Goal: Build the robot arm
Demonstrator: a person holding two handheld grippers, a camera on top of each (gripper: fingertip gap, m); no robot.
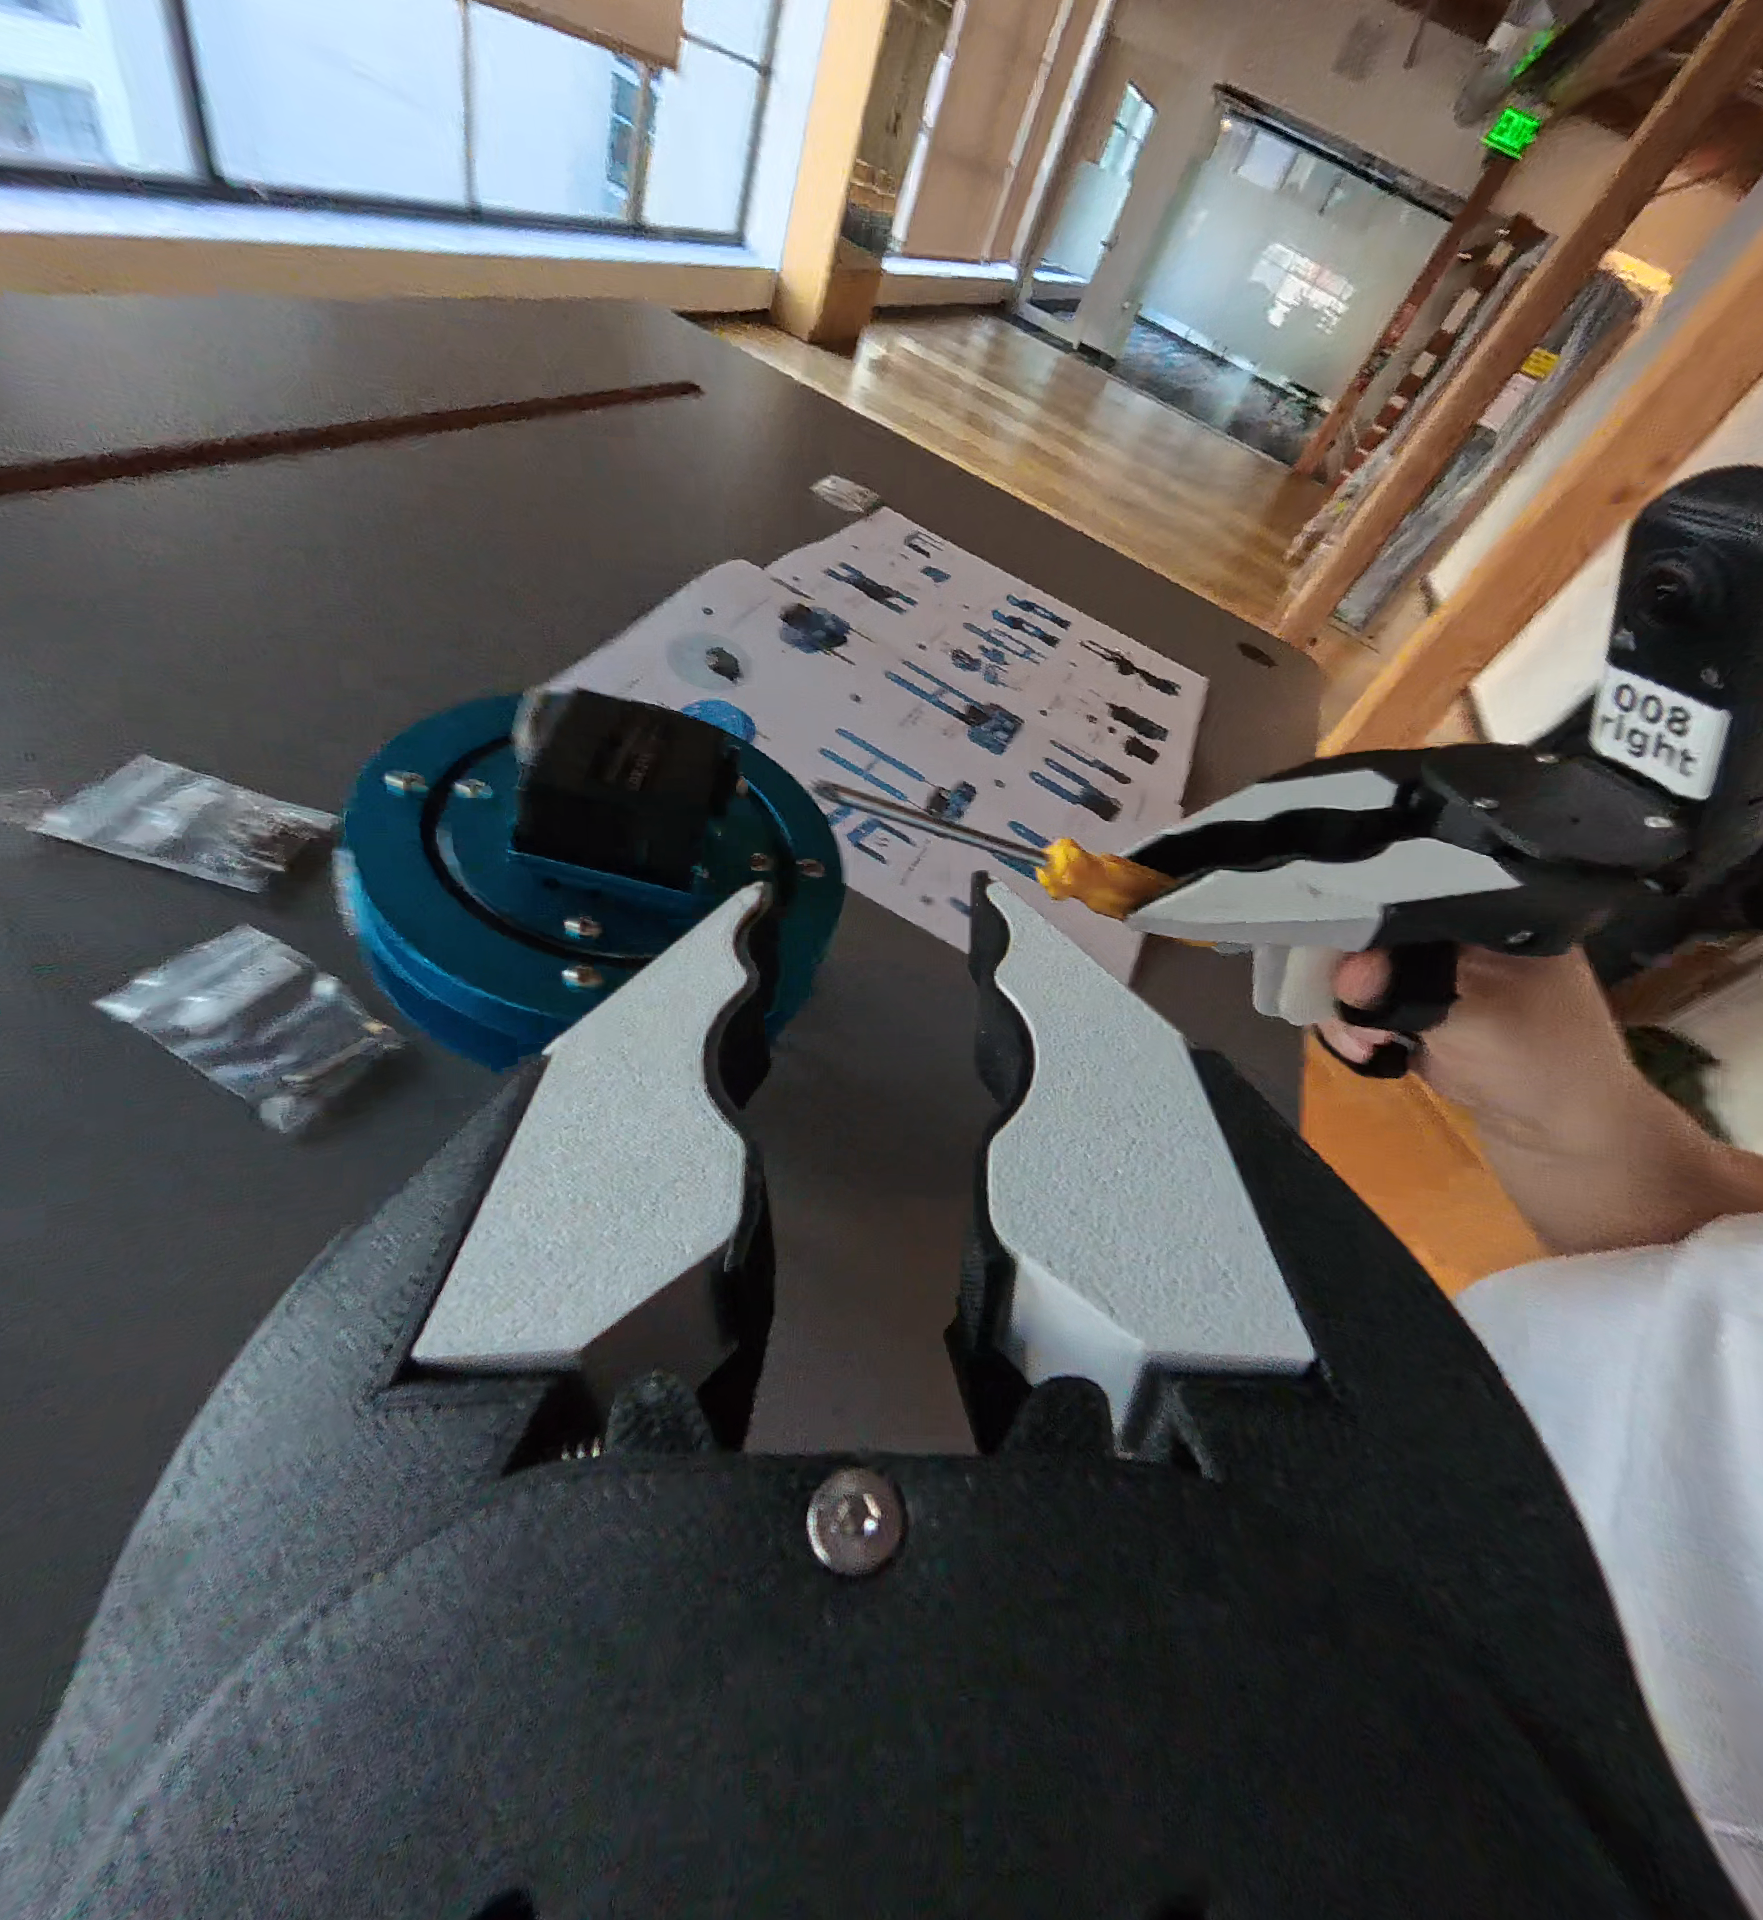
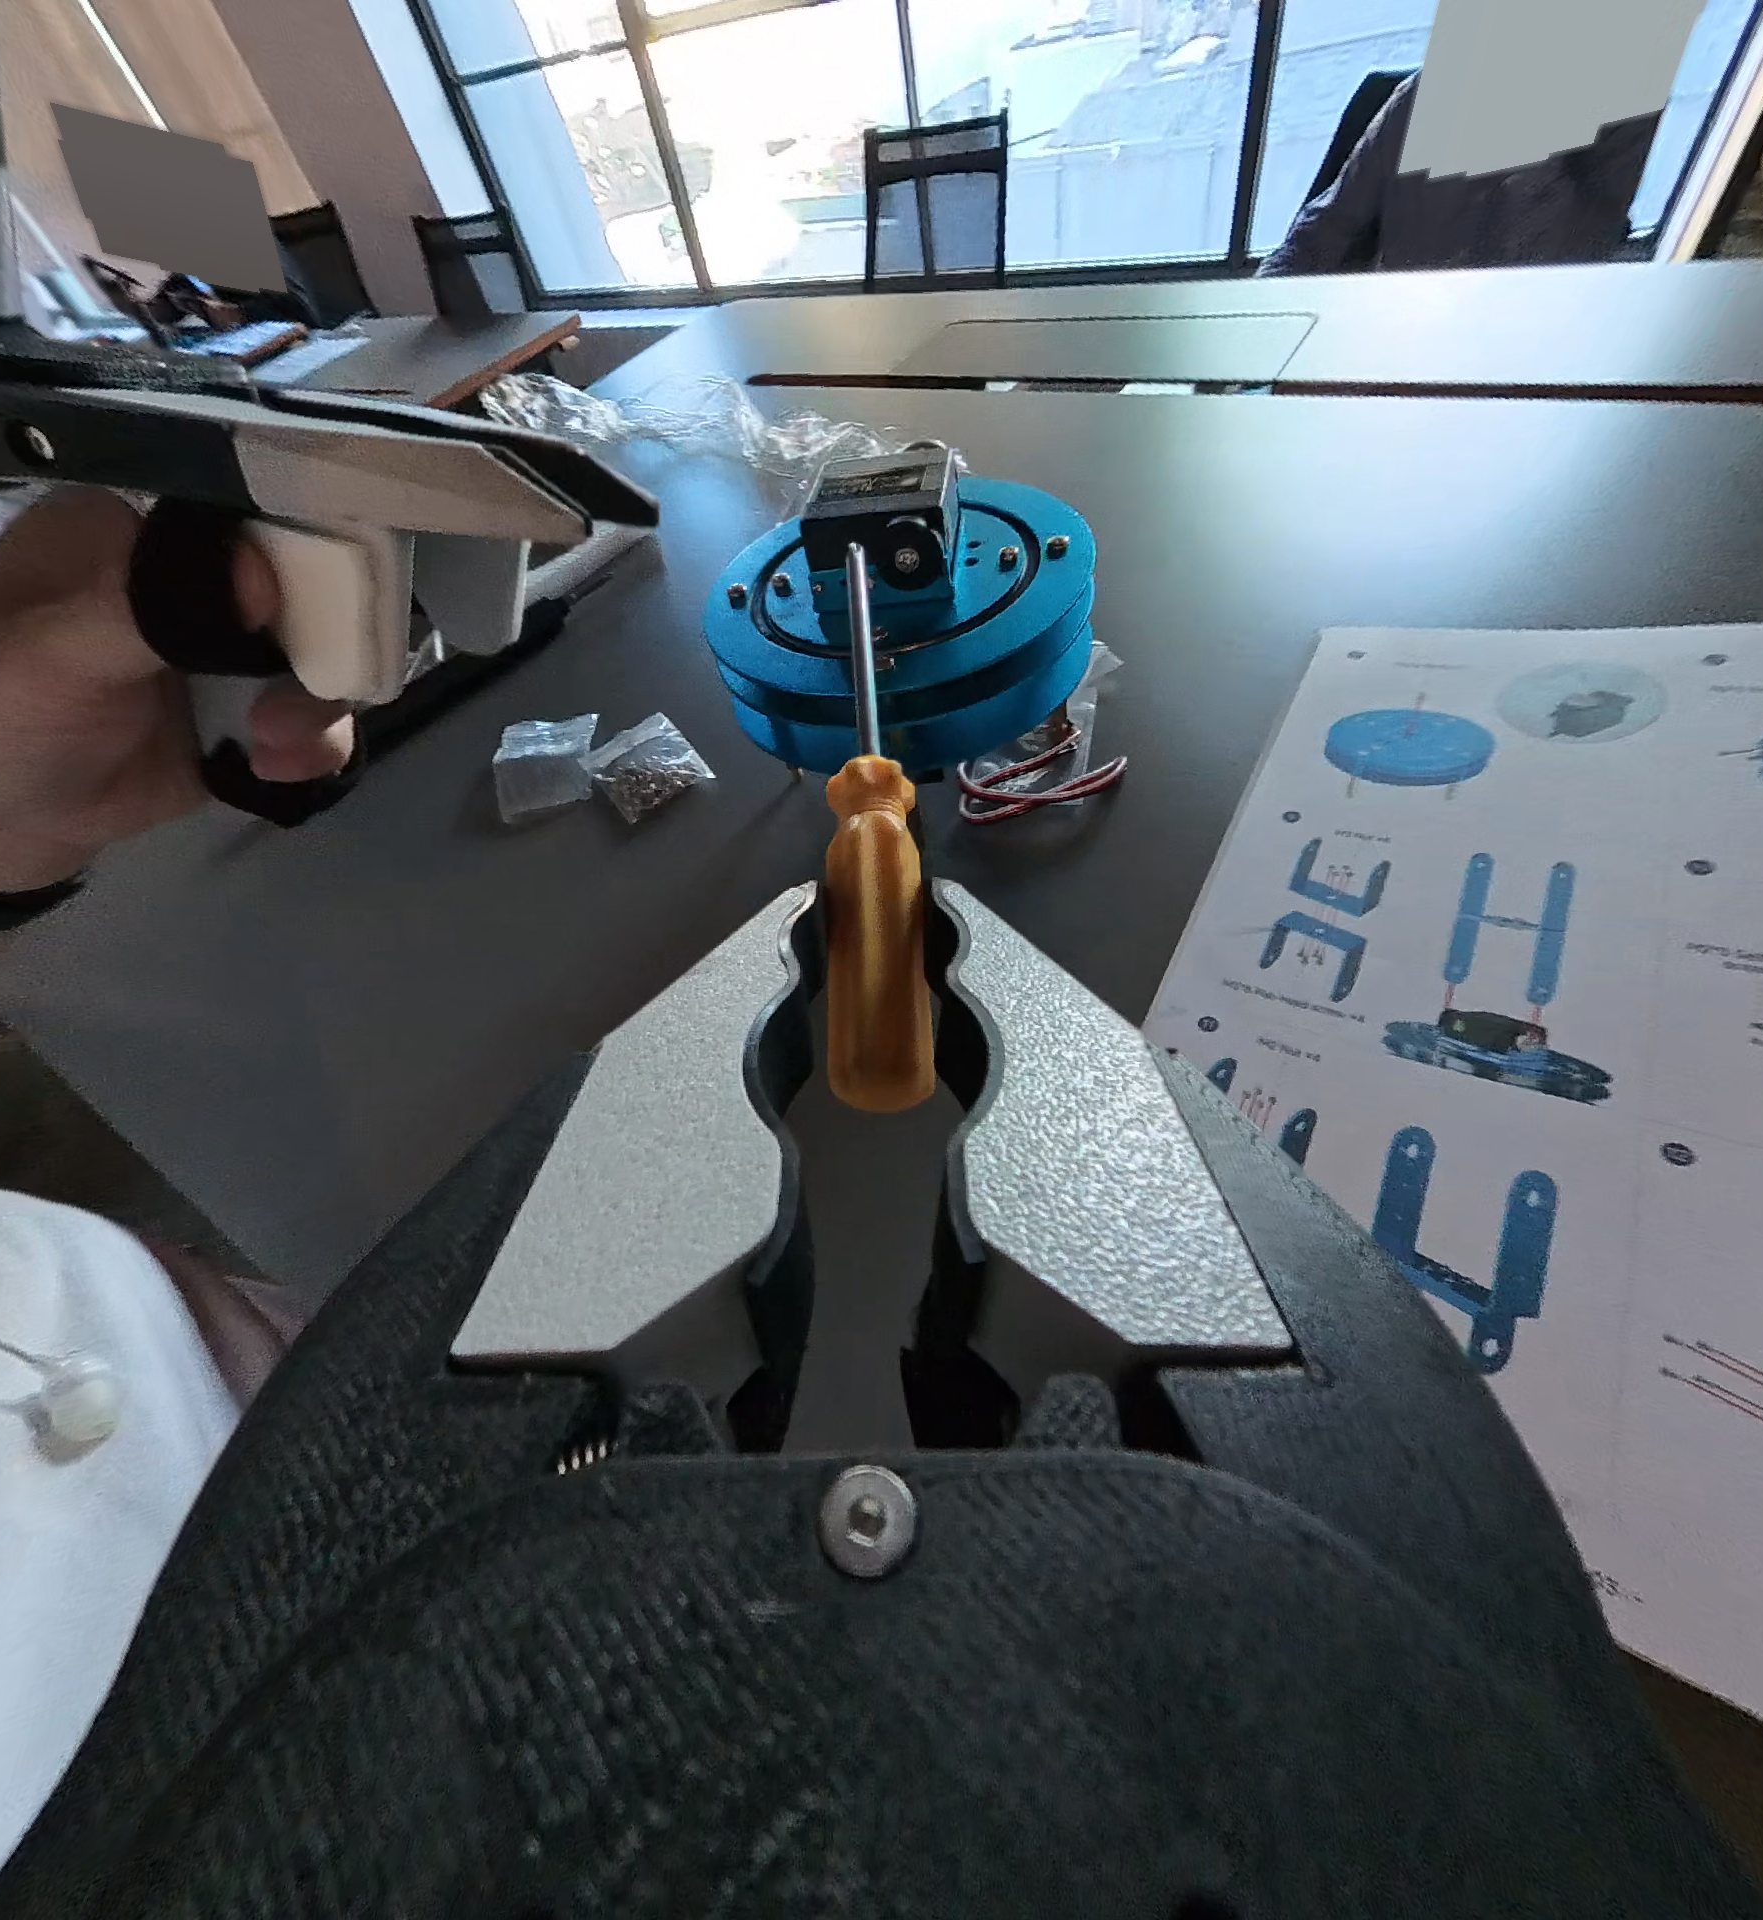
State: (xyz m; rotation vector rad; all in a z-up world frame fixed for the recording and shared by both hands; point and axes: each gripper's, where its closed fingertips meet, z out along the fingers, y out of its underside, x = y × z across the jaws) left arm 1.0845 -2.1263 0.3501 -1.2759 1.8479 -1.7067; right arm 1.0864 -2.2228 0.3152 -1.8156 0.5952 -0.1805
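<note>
The right gripper's (image 2: 875, 914) fingers clench the screwdriver's amber handle (image 2: 877, 966), its shaft pointing straight ahead at the servo (image 2: 882, 514) on the blue disc base (image 2: 898, 665), while the left gripper (image 1: 866, 899) hangs released beside it.

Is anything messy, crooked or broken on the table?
Nothing looks broken. A few small clear plastic bags of screws lie scattered on the dark table beside the round blue metal base, and red-and-white wires trail loosely from under it.

White labels on both grippers (image 1: 1654, 732); green ceiling sign (image 1: 1514, 132)
</note>
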